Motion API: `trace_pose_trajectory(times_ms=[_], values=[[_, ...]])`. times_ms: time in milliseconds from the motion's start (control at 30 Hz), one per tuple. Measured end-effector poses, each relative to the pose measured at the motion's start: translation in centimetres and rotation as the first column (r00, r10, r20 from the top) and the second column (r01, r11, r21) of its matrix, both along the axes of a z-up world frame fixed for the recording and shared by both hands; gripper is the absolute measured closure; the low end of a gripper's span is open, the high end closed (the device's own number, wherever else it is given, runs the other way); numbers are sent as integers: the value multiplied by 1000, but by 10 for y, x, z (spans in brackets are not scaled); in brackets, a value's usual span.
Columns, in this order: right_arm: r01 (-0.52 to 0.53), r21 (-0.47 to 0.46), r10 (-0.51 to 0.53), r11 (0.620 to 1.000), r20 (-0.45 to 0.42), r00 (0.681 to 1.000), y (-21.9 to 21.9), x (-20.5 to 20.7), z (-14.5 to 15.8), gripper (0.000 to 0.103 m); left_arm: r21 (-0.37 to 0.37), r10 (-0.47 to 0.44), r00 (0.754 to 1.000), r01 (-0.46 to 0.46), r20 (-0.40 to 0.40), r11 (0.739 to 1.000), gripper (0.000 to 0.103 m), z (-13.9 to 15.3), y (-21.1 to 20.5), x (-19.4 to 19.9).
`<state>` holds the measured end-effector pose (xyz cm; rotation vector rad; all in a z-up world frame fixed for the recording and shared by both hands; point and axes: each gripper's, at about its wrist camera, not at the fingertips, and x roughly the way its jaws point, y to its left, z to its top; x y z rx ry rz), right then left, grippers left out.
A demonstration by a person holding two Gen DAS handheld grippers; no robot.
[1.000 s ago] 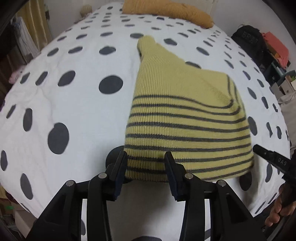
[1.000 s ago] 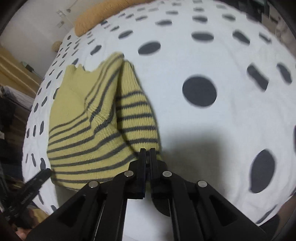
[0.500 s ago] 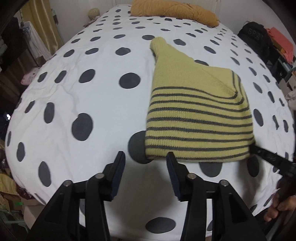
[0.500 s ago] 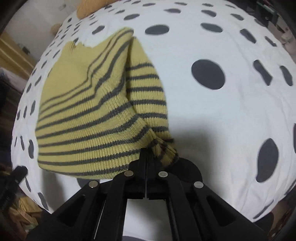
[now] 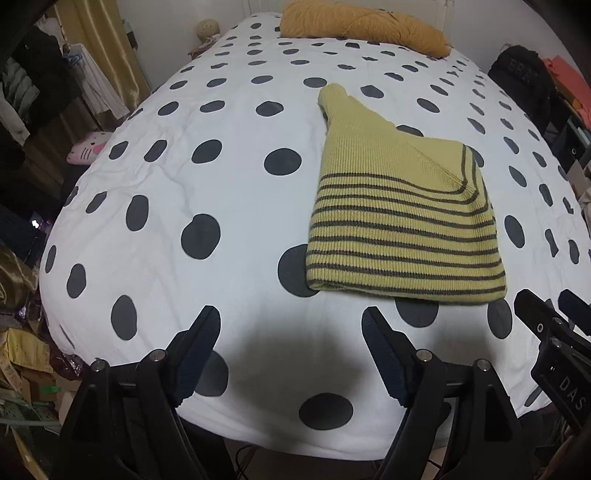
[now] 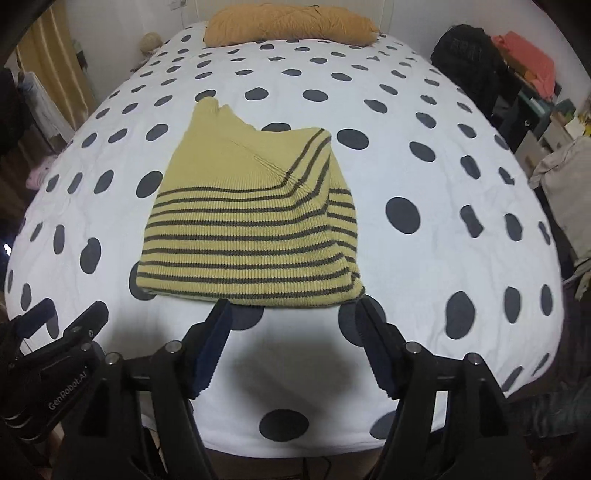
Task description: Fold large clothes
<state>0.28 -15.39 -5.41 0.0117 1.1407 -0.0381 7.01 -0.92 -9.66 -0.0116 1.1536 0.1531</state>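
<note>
A yellow knit sweater with dark stripes (image 5: 402, 221) (image 6: 251, 229) lies folded into a compact stack on the white polka-dot bed (image 5: 184, 177) (image 6: 424, 177). My left gripper (image 5: 291, 317) hovers in front of the bed's near edge, left of the sweater; its jaws are opening with nothing between them. My right gripper (image 6: 293, 308) hangs just short of the sweater's near hem, its jaws opening and empty too. In the left wrist view the right gripper (image 5: 546, 314) shows at the right edge. The left gripper (image 6: 70, 317) appears at the lower left of the right wrist view.
An orange bundle of cloth (image 5: 362, 22) (image 6: 291, 24) lies at the bed's far end. Black bags and boxes (image 6: 476, 62) crowd the right side. Hanging clothes and curtains (image 5: 92, 74) stand on the left, with clutter on the floor (image 5: 22, 347).
The right gripper let go of the sweater's corner and opened wide. Both grippers pulled back and up from the sweater, which now lies flat. The left jaws spread wider.
</note>
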Motion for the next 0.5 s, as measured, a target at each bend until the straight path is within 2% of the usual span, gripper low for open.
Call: trace_pose_trajectory(times_ms=[67, 133, 200, 267, 333, 400, 500], values=[[1, 9, -1, 1000, -2, 1000, 0, -3, 2, 25, -24, 4, 1000, -4, -5, 1000, 21, -1, 3, -5], [-4, 42, 5, 999, -4, 1000, -4, -5, -3, 25, -35, 11, 1000, -12, -29, 999, 21, -8, 8, -6], [24, 104, -22, 994, -24, 999, -21, -2, -18, 25, -59, 26, 998, -29, -52, 998, 21, -20, 16, -9], [58, 230, -49, 971, -46, 998, -45, 2, -37, 25, -117, 34, 998, -41, -59, 992, 21, -35, 25, -10], [93, 281, -79, 955, -61, 995, -61, 6, -51, 25, -146, 45, 996, -56, -74, 988, 21, -53, 32, -7], [112, 266, -96, 957, -73, 993, -66, 16, -62, 25, -157, 43, 995, -57, -88, 986, 21, -69, 34, 2], [82, 239, -65, 968, -77, 995, -60, 36, -71, 25, -160, 44, 991, -64, -125, 985, 21, -87, 31, 17]])
